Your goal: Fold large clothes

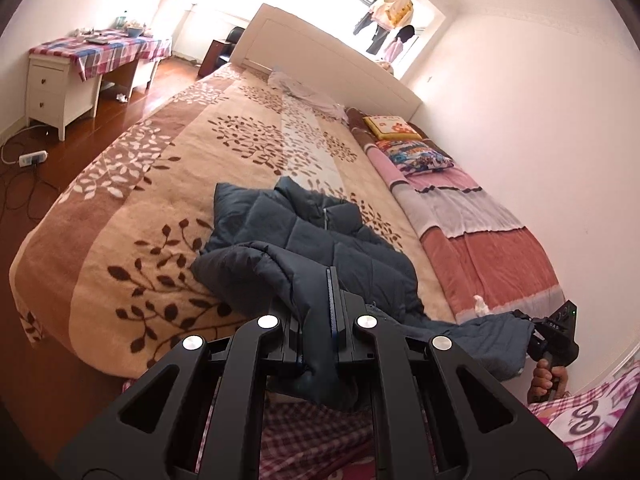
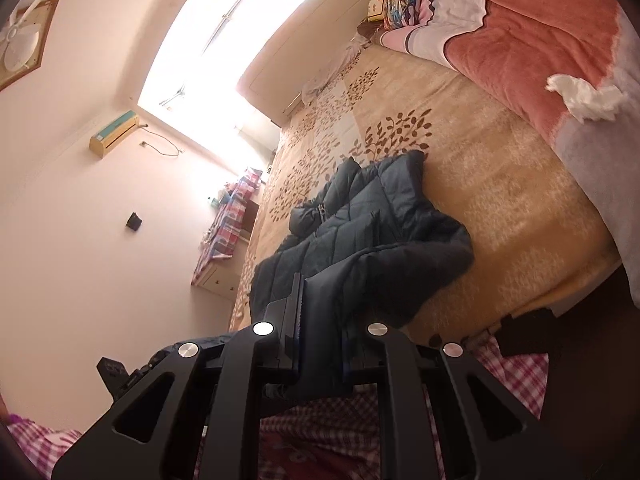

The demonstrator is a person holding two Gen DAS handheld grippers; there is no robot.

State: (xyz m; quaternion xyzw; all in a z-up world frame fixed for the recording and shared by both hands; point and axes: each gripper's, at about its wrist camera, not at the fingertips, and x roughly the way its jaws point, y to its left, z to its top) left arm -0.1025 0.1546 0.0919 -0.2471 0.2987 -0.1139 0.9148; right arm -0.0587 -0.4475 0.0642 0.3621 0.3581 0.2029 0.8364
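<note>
A dark blue quilted jacket lies crumpled on the near part of the bed, its hem lifted off the edge. My left gripper is shut on a fold of the jacket's near edge. My right gripper is shut on another part of the jacket. In the left wrist view the right gripper shows at the lower right, holding the jacket's stretched corner.
The bed has a beige leaf-patterned blanket. A pink and red folded quilt and pillows lie along the wall side. A white tissue rests on the quilt. A white desk with a plaid cloth stands left.
</note>
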